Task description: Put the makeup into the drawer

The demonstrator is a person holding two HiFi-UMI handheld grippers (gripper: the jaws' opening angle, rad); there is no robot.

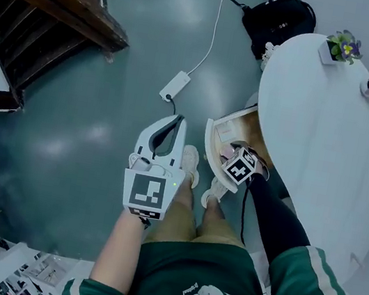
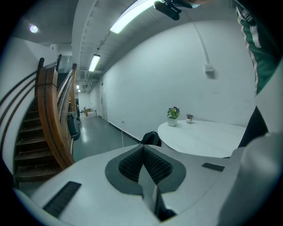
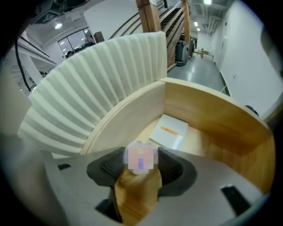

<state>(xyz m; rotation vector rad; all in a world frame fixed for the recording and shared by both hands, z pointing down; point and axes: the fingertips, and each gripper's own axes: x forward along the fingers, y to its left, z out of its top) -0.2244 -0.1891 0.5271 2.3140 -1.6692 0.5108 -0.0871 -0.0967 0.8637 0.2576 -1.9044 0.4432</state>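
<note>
The drawer (image 1: 208, 142) stands pulled out from under the round white table (image 1: 321, 132). It has a curved, ribbed white front (image 3: 101, 84) and a wooden inside (image 3: 212, 128). My right gripper (image 1: 234, 153) points steeply down into it. In the right gripper view, this gripper (image 3: 140, 161) is shut on a makeup item (image 3: 136, 187) with a wooden body and a pale pink top, hanging just above the drawer floor. A flat white box (image 3: 169, 131) with an orange mark lies in the drawer. My left gripper (image 1: 173, 123) hangs over the floor to the drawer's left, its jaws (image 2: 143, 152) shut and empty.
A black backpack (image 1: 278, 18) leans by the table's far side. A white power strip (image 1: 174, 86) with its cable lies on the grey floor. The wooden staircase (image 1: 55, 0) rises at the left. Two small plant pots (image 1: 341, 47) stand on the table's far edge.
</note>
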